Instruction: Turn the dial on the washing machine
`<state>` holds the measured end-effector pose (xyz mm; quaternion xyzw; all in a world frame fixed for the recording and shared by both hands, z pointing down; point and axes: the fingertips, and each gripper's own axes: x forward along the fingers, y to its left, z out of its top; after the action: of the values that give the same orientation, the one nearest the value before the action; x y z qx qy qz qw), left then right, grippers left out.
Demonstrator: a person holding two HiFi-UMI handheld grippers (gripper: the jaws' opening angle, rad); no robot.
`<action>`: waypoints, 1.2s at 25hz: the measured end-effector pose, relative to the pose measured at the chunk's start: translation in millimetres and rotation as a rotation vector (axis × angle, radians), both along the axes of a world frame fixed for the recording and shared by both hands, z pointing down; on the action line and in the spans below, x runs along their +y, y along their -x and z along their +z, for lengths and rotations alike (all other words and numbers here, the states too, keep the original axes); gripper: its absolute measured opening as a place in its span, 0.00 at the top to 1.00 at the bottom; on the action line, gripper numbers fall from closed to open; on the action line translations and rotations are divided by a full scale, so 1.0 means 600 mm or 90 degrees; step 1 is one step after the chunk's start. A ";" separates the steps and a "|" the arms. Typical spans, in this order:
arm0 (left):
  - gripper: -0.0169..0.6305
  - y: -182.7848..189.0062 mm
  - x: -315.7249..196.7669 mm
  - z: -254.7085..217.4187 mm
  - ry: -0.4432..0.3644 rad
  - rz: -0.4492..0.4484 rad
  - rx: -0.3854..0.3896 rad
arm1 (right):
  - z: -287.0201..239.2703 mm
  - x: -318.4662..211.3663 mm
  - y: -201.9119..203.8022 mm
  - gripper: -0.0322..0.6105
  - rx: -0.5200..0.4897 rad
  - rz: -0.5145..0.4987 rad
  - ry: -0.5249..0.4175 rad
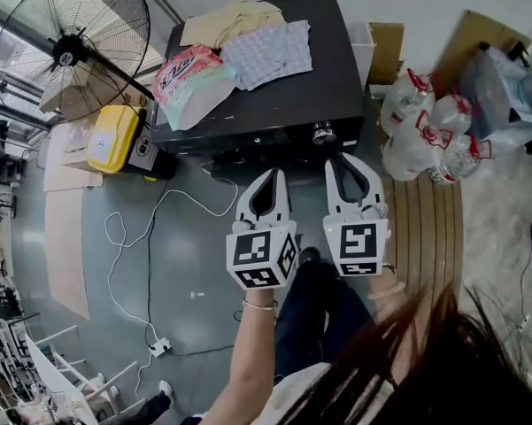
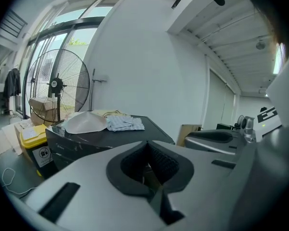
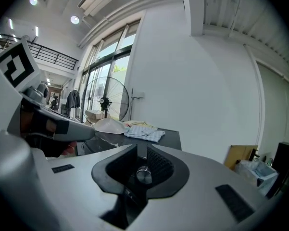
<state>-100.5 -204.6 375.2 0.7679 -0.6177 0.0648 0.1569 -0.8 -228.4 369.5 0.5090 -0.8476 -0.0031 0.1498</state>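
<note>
Head view, one dial [image 1: 323, 134] on one washing machine [image 1: 323, 69], axis level, faced right gripper [image 1: 346, 158], jaws slightly apart, empty, left gripper [image 1: 273, 175] jaws together.

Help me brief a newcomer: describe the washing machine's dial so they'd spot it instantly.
Find the big black washing machine with laundry piled on top, beside the standing fan. Along its front edge, near the right end, sits the dial: the only round, shiny silver knob on that dark panel.
</note>
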 end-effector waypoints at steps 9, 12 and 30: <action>0.95 0.024 -0.041 0.071 0.016 -0.009 -0.004 | 0.100 -0.060 0.021 0.74 0.067 -0.006 0.024; 0.95 0.031 -0.050 0.091 0.017 -0.011 -0.008 | 0.130 -0.078 0.025 0.70 0.086 -0.002 0.028; 0.95 0.043 -0.079 0.196 0.022 -0.033 -0.003 | 0.263 -0.148 0.020 0.49 0.228 0.024 0.008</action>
<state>-126.6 -252.0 493.0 0.7489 -0.6363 0.0729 0.1704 -12.7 -317.4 527.3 0.5152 -0.7976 -0.0853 0.3018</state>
